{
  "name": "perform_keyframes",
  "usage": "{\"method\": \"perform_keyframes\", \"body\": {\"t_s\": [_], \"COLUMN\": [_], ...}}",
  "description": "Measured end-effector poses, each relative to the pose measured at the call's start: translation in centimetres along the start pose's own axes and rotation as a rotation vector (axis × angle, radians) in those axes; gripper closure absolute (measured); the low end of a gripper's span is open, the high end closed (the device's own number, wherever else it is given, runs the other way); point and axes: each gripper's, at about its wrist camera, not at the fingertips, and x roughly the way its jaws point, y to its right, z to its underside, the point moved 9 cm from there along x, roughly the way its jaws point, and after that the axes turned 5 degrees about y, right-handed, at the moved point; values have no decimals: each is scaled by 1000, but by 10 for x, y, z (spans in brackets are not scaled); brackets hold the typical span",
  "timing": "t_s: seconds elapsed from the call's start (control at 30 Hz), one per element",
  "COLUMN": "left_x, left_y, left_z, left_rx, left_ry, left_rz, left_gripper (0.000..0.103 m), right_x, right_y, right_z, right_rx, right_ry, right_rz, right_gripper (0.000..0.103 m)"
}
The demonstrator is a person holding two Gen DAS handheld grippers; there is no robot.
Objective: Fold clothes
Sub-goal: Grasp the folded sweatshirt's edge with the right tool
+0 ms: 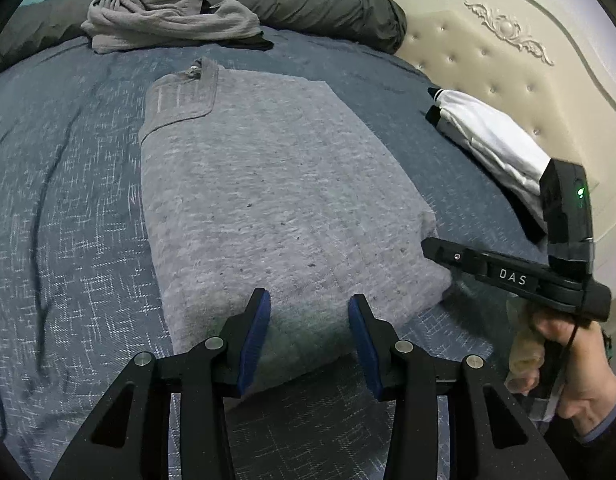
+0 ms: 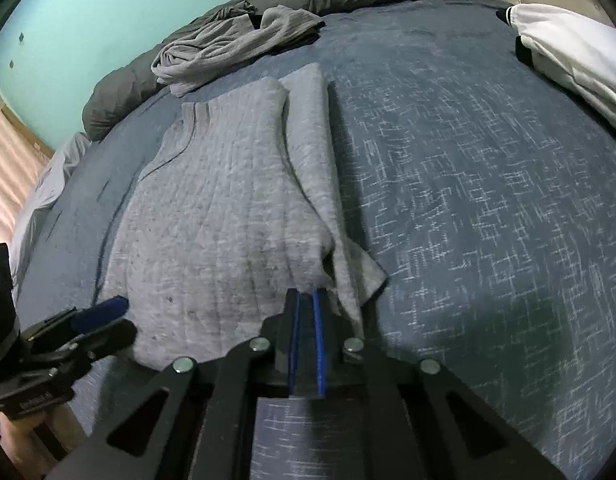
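Left wrist view: folded grey knit sweater (image 1: 267,184) on blue patterned bedspread (image 1: 67,200); left gripper (image 1: 309,304) open astride its near hem, risk of rucking the fold

Right wrist view: right gripper (image 2: 305,300) closed, empty, beside the loose corner, which may flop open

The folded sweater (image 1: 275,184) is showing a heathered light grey, flecked with small dark pills, with a ribbed collar in a slightly deeper grey. Under it, the bedspread (image 1: 67,208) is wearing slate blue crossed by short white hatch marks. The crumpled garment (image 1: 167,20) at the far side is looking plain pale grey, and the rolled duvet (image 1: 316,0) behind it is reading as dark olive-grey. The folded pile (image 1: 496,136) near the headboard is showing white with black trim. The headboard (image 1: 508,60) is appearing cream, tufted, with a carved scroll ornament. The wall (image 2: 79,20) is glowing turquoise. Both grippers are showing black frames with blue pads (image 1: 255,336).
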Motion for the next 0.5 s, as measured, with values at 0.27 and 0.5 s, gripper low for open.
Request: {"method": "perform_keyframes", "body": {"t_s": [0.27, 0.5], "left_x": [-27, -32], "left_y": [-13, -48], "left_z": [-17, -27], "left_rx": [-78, -178], "left_ry": [41, -9], "left_rz": [11, 11], "left_gripper": [58, 41], "right_x": [-17, -23], "right_y": [19, 33], "right_z": [-12, -31], "right_rx": [42, 178], "right_ry": [1, -34], "right_rz": [45, -101], "right_gripper": [100, 53]}}
